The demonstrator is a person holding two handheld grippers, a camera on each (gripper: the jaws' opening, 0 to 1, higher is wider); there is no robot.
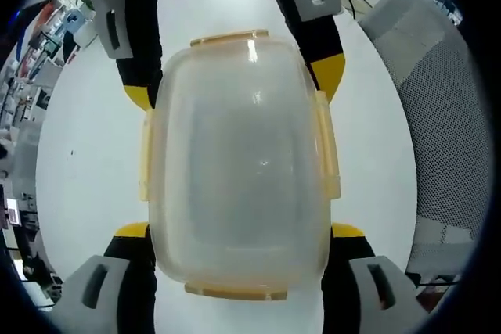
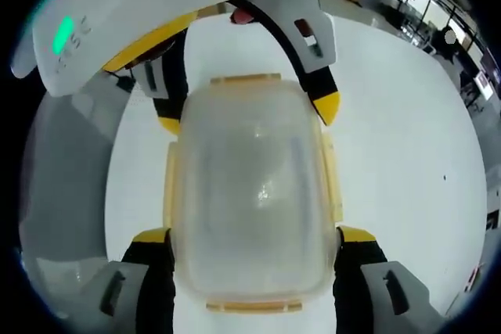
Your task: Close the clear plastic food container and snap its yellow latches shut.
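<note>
The clear plastic food container [image 1: 239, 162] lies on the white table [image 1: 86, 154] with its lid on. Yellow latches run along its far end [image 1: 231, 37], near end [image 1: 235, 293] and both long sides. My left gripper [image 1: 240, 231] is open, its yellow-tipped jaws standing wide on either side of the container's near end. From the opposite side my right gripper [image 1: 235, 84] straddles the far end the same way. In the right gripper view, the container [image 2: 254, 185] sits between my right gripper's [image 2: 254, 234] jaws, with the left gripper [image 2: 249, 115] beyond it. Whether the jaws touch the walls I cannot tell.
A grey mesh chair [image 1: 438, 115] stands off the table's edge, also seen as the grey chair [image 2: 63, 193]. Shelves with clutter [image 1: 47, 29] line one side of the room and desks [image 2: 423, 5] the other. Bare white table [image 2: 407, 154] surrounds the container.
</note>
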